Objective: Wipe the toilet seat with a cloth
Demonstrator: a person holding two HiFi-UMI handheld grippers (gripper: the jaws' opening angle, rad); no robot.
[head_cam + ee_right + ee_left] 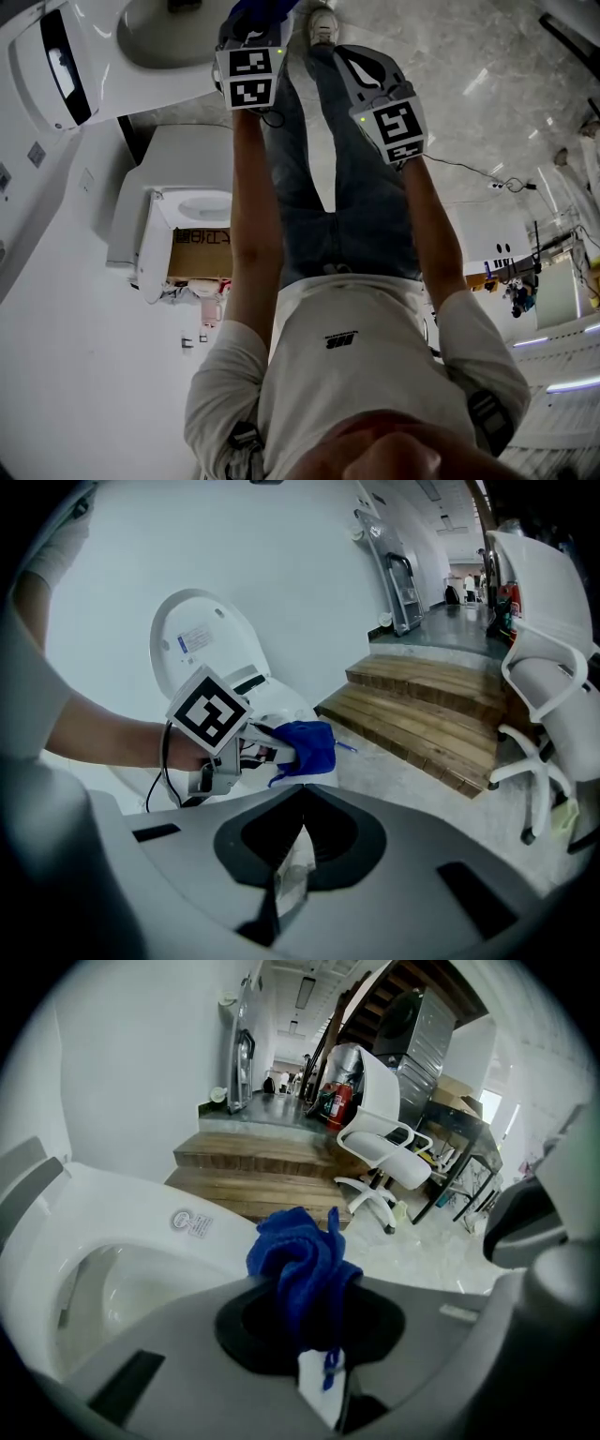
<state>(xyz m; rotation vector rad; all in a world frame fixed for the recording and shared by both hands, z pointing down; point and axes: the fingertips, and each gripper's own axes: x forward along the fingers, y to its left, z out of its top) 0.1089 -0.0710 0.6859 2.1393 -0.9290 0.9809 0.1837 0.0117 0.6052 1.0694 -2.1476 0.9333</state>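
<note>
- Two grippers were held out ahead of the person, above the jeans in the head view, each with its marker cube facing the camera
- The left gripper reached toward the toilet bowl at the top of the head view, with its tip over the bowl's right edge
- Its jaws were clamped on a blue cloth, which bunched up in folds above the tips, and a small white tag hung from the cloth down between the jaws
- In the left gripper view the cloth sat just beside the toilet seat, a white ring with a round sticker near its front; whether cloth and seat touched could not be told
- The right gripper had its jaws pressed together with nothing between them
- It hung to the right of the left gripper and a little further back, over the pale marble floor
- From the right gripper view, the left gripper's cube and the blue cloth showed in front of the toilet, whose lid stood raised against the white wall
- Behind, wooden steps rose to a higher floor, and a white office chair stood near them
- A second toilet lay at the left of the head view, with a cardboard box touching it
</note>
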